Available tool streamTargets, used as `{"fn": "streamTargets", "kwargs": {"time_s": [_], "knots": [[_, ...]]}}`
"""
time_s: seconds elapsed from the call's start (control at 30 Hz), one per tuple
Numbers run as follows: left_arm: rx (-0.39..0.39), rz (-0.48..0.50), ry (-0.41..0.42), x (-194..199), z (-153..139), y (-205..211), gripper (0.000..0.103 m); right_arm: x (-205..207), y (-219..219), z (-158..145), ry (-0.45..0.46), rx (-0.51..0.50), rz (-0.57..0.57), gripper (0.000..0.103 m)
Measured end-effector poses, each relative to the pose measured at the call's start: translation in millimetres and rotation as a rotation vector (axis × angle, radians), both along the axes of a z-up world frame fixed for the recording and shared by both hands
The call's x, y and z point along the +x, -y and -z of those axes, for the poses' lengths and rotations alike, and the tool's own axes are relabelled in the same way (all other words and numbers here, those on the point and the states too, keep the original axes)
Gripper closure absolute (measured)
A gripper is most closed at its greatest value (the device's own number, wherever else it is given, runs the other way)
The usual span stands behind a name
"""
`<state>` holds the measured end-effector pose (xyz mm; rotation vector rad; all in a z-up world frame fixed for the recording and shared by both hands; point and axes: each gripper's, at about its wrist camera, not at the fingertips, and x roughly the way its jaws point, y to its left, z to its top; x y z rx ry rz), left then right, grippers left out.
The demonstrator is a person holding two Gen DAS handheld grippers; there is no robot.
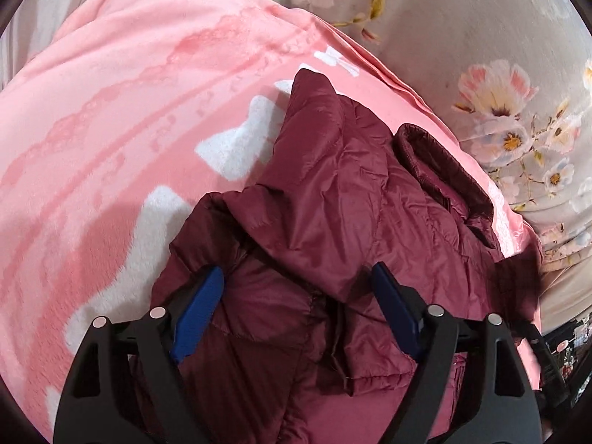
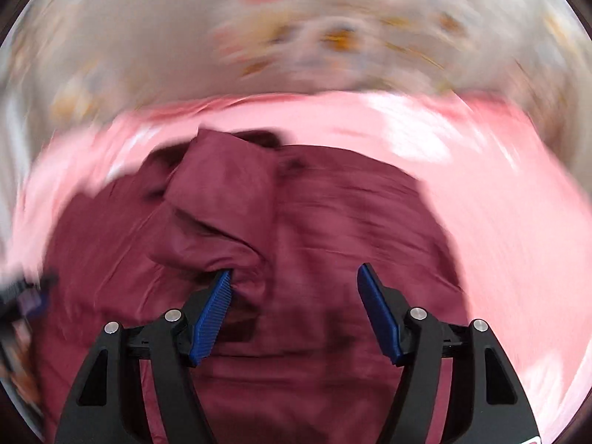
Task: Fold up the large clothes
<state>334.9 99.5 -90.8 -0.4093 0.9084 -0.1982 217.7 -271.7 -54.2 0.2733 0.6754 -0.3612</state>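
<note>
**Both grippers wide over a half-folded puffer jacket**

At the bottom of the left wrist view, the left gripper point(image 1: 298, 285) stands wide, holding nothing, low over the maroon jacket point(image 1: 333, 203). In the blurred right wrist view the right gripper point(image 2: 294, 288) is equally wide; its left pad point(image 2: 212, 318) touches a raised fold.

The jacket fills the lower centre, a sleeve point(image 1: 444, 162) folded across toward the right, on a pink blanket point(image 1: 111, 129). Farther, upper right, a floral sheet point(image 1: 499, 55).

It looks light, puffy, slick: likely to spring open. Pinching hem or stitched seams should hold better than padding.
</note>
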Motion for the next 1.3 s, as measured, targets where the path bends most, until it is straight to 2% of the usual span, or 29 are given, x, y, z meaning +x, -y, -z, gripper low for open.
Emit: {"fn": "streamTargets", "kwargs": {"time_s": [0.07,0.17,0.3,0.37,0.4,0.43,0.47,0.5,0.53,0.6,0.7,0.8,0.9,1.0,1.1,1.3], "knots": [[0.011,0.003,0.003,-1,-1,2,0.024,-20,28,2,0.020,0.095,0.061,0.034],[0.006,-0.008,-0.006,1,-3,2,0.024,-32,53,7,0.001,0.178,0.053,0.034],[-0.156,-0.048,-0.053,13,-6,-9,0.023,-20,67,12,-0.009,0.233,0.001,0.034],[-0.198,-0.075,-0.076,19,-5,-13,0.024,-4,71,20,-0.040,0.243,0.000,0.034],[-0.202,-0.086,-0.084,22,-4,-14,0.028,1,69,24,-0.052,0.246,-0.004,0.034],[-0.198,-0.097,-0.094,25,-3,-15,0.035,7,69,29,-0.068,0.254,-0.008,0.045],[-0.186,-0.101,-0.100,27,-3,-15,0.053,10,68,32,-0.073,0.254,-0.014,0.055],[-0.176,-0.097,-0.103,28,-4,-15,0.069,11,64,32,-0.076,0.247,-0.028,0.074],[-0.165,-0.095,-0.102,29,-5,-15,0.075,12,61,30,-0.074,0.239,-0.042,0.089],[-0.147,-0.098,-0.086,28,-10,-18,0.094,9,55,20,-0.050,0.226,-0.074,0.099],[-0.128,-0.103,-0.043,24,-24,-26,0.100,-3,41,-11,0.026,0.165,-0.128,0.101],[-0.108,-0.120,0.002,16,-34,-35,0.102,-14,29,-30,0.065,0.101,-0.161,0.101],[-0.058,-0.121,-0.010,13,-27,-37,0.102,-17,22,-13,0.000,0.041,-0.162,0.101],[-0.030,-0.128,-0.056,15,-8,-36,0.103,-13,24,18,-0.083,0.059,-0.147,0.101],[0.002,-0.124,-0.065,15,8,-34,0.103,-12,24,38,-0.124,0.061,-0.145,0.101],[0.121,-0.112,-0.029,13,8,-19,0.102,-8,23,47,-0.155,0.064,-0.154,0.097]]}}
